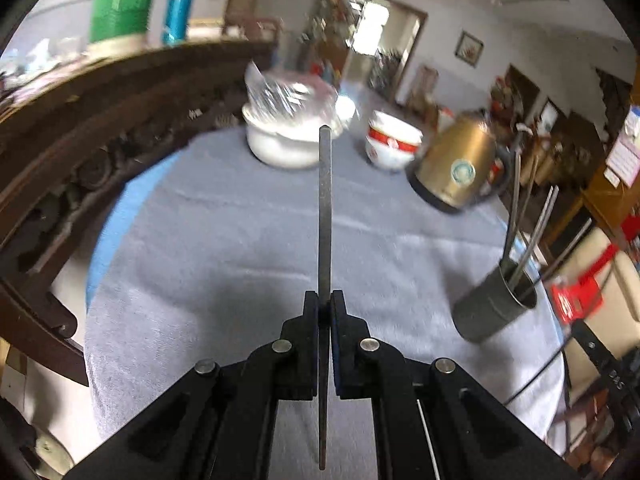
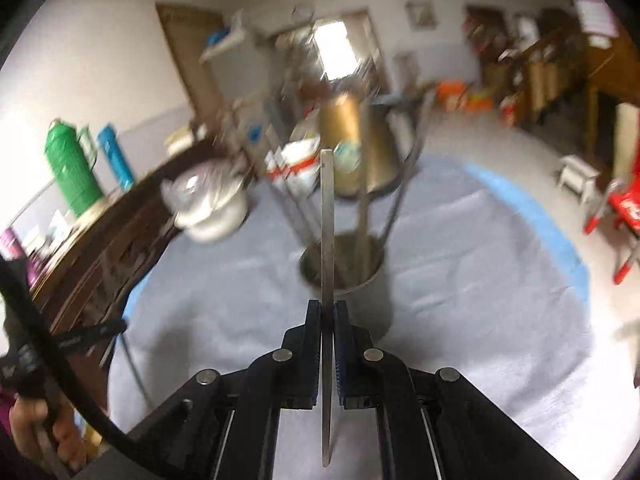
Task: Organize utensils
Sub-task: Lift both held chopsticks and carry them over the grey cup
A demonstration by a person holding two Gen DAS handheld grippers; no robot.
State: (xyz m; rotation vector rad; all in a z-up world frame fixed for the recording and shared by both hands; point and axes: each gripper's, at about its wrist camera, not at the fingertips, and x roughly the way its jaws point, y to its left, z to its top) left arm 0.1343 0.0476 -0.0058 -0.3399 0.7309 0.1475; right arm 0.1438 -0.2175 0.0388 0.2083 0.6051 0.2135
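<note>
The left gripper (image 1: 325,304) has its fingers (image 1: 310,320) pressed together on a thin metal utensil (image 1: 325,208) seen edge-on. Its narrow handle runs straight toward 12 o'clock, well past the fingertips, and its other end reaches back between the gripper's arms. What kind of utensil it is cannot be told from this edge view.

The right gripper (image 2: 328,312) is closed the same way on a second flat metal utensil (image 2: 327,224), also edge-on and pointing to 12 o'clock, its tip crossing in front of the metal cup (image 2: 368,288).

That cup (image 1: 492,312) stands on the grey cloth (image 1: 220,240) covering the counter. In the left wrist view it sits at about 3 o'clock from the gripper, near the counter's edge. Several long metal utensils (image 1: 540,220) stand in it, leaning outward.

Farther back on the counter, around 12 to 1 o'clock in the left view, stand a white pot (image 1: 284,140) with clear plastic on top, a white bowl with red bands (image 1: 392,144) and a gold kettle (image 1: 460,160).

At 7 o'clock in the right wrist view a hand (image 2: 44,428) grips a handle beside a black cable (image 2: 60,380).
</note>
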